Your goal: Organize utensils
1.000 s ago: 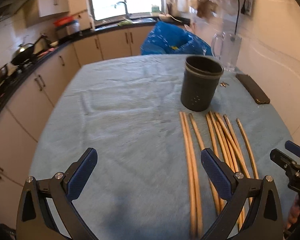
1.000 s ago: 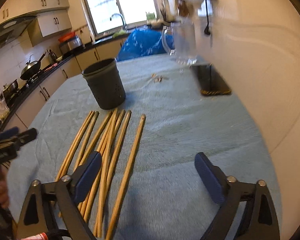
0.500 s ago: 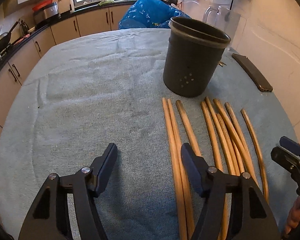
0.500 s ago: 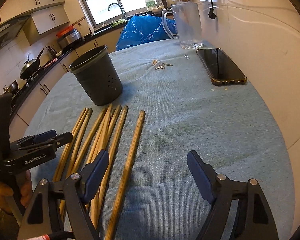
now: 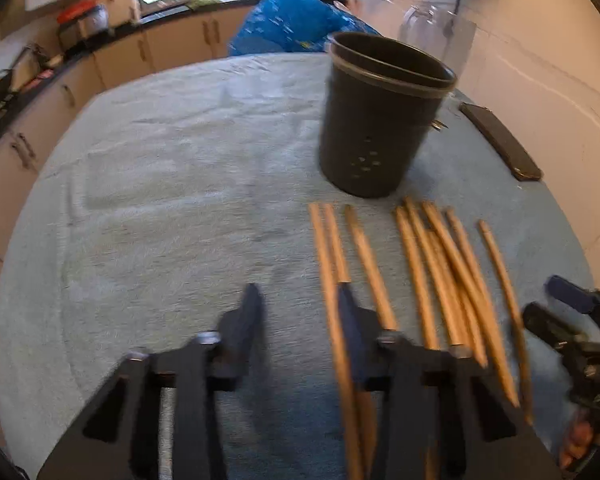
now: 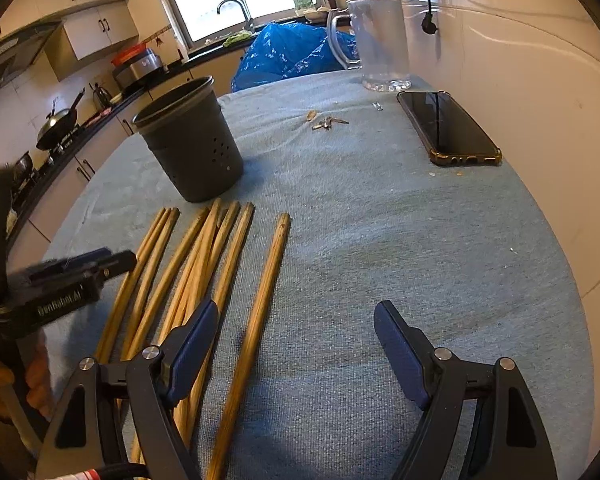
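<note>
- Kitchen; table under a blue-grey cloth (image 6: 380,264).
- Left gripper (image 5: 298,306) tilted down at the left edge of the chopsticks (image 6: 204,248); jaws just been closing, gap remains, leftmost stick by the right finger, pinch unclear.
- Right gripper (image 6: 294,332) jaws wide, straddling the rightmost chopstick (image 6: 266,280).
- Sticks lie side by side, long axis toward the dark holder (image 6: 192,144).

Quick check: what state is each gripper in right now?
Left gripper: partly open, fingers have just been closing, nothing gripped.
Right gripper: open wide, holding nothing.
</note>
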